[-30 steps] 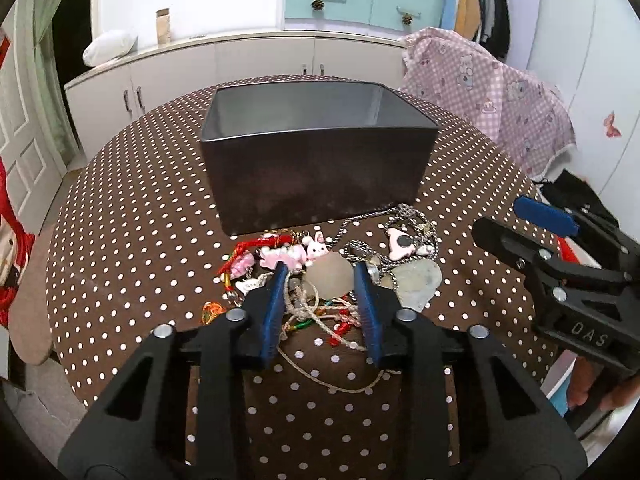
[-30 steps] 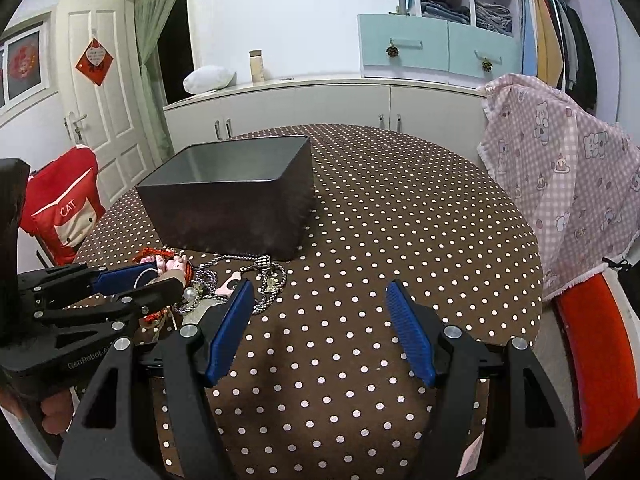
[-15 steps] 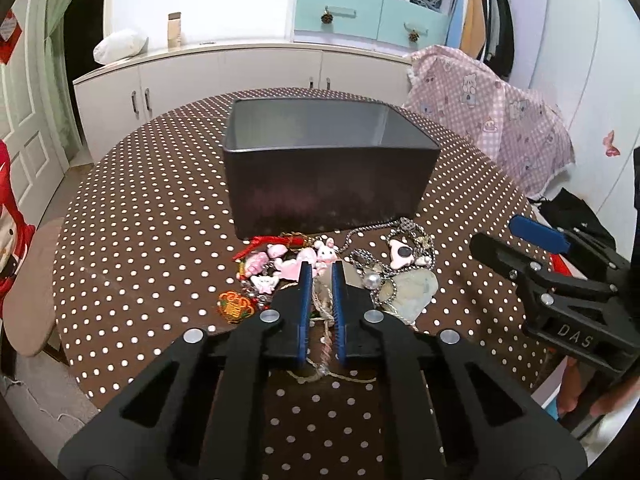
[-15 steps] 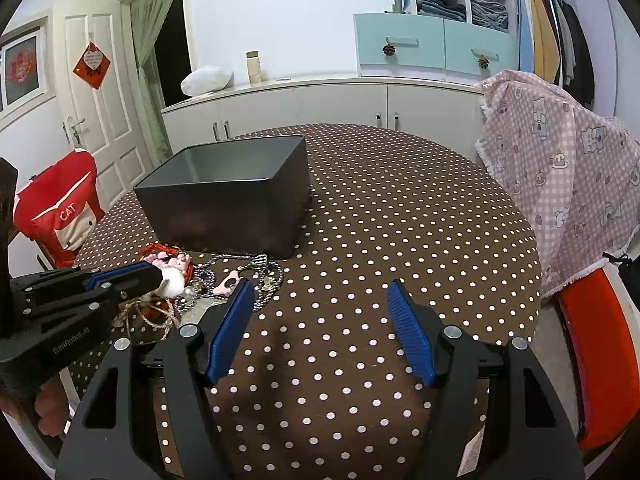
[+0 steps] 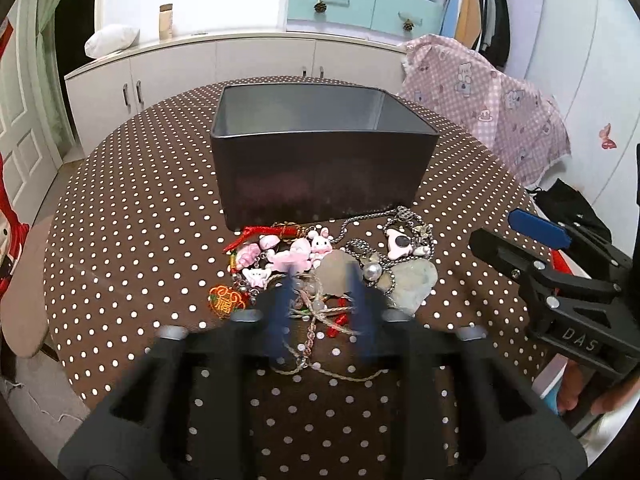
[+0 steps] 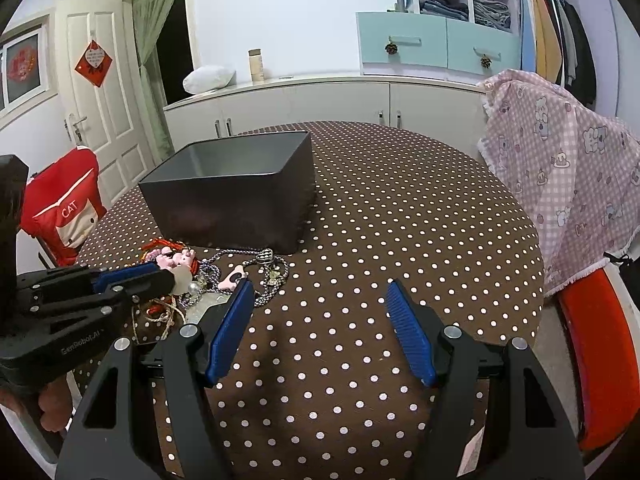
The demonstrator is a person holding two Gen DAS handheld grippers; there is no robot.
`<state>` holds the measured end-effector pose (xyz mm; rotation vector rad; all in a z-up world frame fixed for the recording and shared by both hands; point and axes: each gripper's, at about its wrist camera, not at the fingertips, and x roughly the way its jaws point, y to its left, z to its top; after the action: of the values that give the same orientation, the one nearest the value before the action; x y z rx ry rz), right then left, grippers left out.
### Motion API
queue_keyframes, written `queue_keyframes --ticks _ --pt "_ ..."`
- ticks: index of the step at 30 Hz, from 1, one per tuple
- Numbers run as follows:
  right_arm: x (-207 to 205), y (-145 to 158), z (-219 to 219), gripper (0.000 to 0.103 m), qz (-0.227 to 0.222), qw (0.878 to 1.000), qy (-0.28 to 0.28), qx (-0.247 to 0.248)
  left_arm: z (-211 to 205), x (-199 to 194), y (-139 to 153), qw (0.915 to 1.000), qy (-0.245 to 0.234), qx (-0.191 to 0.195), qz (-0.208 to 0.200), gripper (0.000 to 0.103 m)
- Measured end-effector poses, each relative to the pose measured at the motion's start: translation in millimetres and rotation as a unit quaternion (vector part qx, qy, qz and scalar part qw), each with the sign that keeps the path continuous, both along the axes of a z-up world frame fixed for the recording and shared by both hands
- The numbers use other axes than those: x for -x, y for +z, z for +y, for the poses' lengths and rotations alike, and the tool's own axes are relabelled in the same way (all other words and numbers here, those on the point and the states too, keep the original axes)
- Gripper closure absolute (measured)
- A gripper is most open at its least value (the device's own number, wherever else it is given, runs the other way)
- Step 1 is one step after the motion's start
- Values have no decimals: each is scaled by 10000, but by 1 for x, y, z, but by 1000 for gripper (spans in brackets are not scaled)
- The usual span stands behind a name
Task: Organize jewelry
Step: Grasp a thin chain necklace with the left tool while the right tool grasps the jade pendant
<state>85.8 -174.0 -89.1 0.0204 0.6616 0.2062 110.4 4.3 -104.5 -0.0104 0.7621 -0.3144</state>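
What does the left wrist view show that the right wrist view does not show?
Only the left wrist view: an orange knot charm at the left edge of the jewelry pile, a butterfly sticker on the wall, and the left claw blurred over the braided cord, its jaws just opened and apart.

Only the right wrist view: a red chair cover reading CAT, a white door, and the right claw open over bare tablecloth.

Both: the dark bin, the dotted table, and the pink checked cloth.
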Motion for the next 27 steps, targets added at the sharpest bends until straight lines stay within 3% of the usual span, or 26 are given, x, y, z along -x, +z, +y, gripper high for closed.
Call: queue_keyframes --ticks 1,6,9,18,27 --pt "0 0 -1 38 8 10000 -10 3 0 1 1 10000 -16 71 -54 34" --pt "1 -1 -2 38 9 10000 -21 2 -2 3 2 9998 34 -44 -216 35" --pt "2 -1 -1 38 -7 10000 -13 26 -9 -4 -5 9995 76 -288 -69 58" --pt "-1 -3 0 38 42 10000 44 8 -15 -5 -8 9985 45 -529 -160 85" --pt "0 -1 9 38 78 9992 358 -166 0 1 0 9992 184 -177 -293 89"
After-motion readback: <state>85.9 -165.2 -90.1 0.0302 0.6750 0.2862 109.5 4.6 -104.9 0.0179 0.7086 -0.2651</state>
